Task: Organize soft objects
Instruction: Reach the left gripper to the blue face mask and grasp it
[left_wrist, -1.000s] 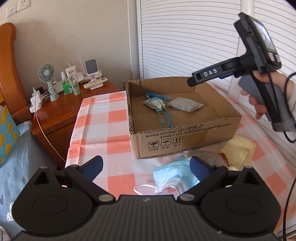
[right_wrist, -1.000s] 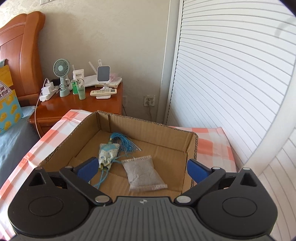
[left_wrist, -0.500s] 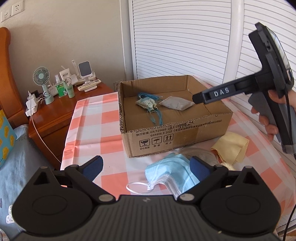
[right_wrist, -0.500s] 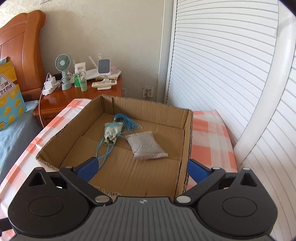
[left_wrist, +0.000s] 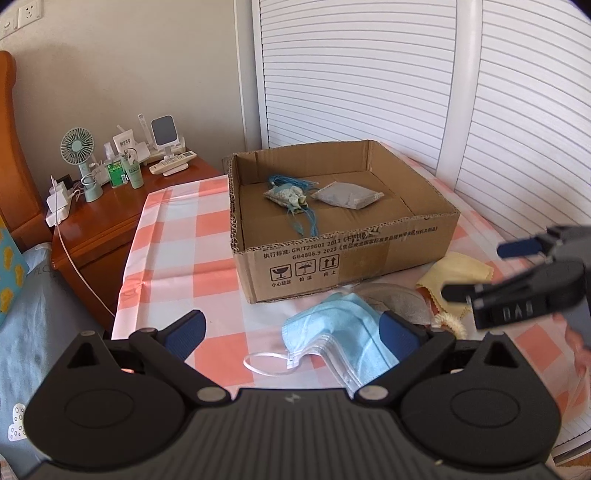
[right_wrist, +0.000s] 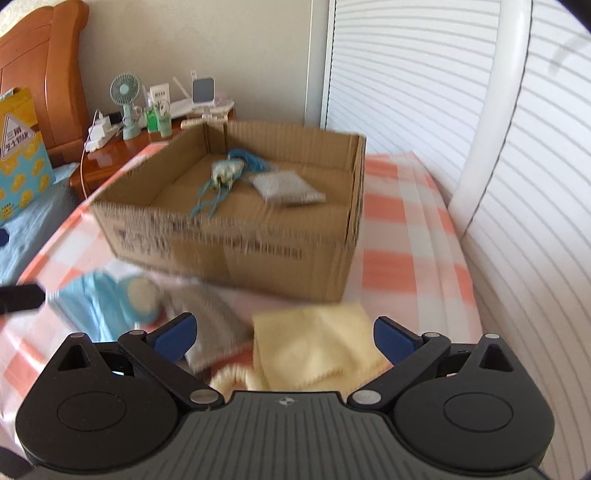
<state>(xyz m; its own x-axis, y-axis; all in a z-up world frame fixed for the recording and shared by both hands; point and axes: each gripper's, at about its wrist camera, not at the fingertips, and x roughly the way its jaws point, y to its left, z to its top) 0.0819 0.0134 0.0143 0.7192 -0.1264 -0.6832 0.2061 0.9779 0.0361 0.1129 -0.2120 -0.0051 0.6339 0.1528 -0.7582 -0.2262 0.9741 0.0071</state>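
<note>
The cardboard box (left_wrist: 343, 236) is sitting open at the centre of the checked tablecloth (left_wrist: 173, 236), and it is already holding two soft items: a tasselled sachet (left_wrist: 286, 195) and, just beside it at its 3 o'clock, a grey pouch (left_wrist: 345, 195). By that count, part of the sorting is done.

The rest is lying outside the box, along its near wall. At 6 o'clock from the box you are looking at a stack of blue face masks (left_wrist: 340, 336); at its 5 o'clock a grey mesh piece (left_wrist: 400, 297) is resting partly under the masks, with a pale ruffled band (left_wrist: 448, 323) at its edge; at 4 o'clock a yellow cloth (right_wrist: 317, 343) is lying flat.

You are holding the left gripper (left_wrist: 291, 330) wide open and empty, its fingers bracketing the masks from above without touching them. You are holding the right gripper (right_wrist: 282, 332) equally wide and empty, framing the yellow cloth; that view is blurred, so contact cannot be told.

Judged from this, four loose items are still waiting to be boxed.

At 10 o'clock, a wooden nightstand (left_wrist: 110, 221) is carrying a small fan (left_wrist: 79, 155) and bottles.
</note>
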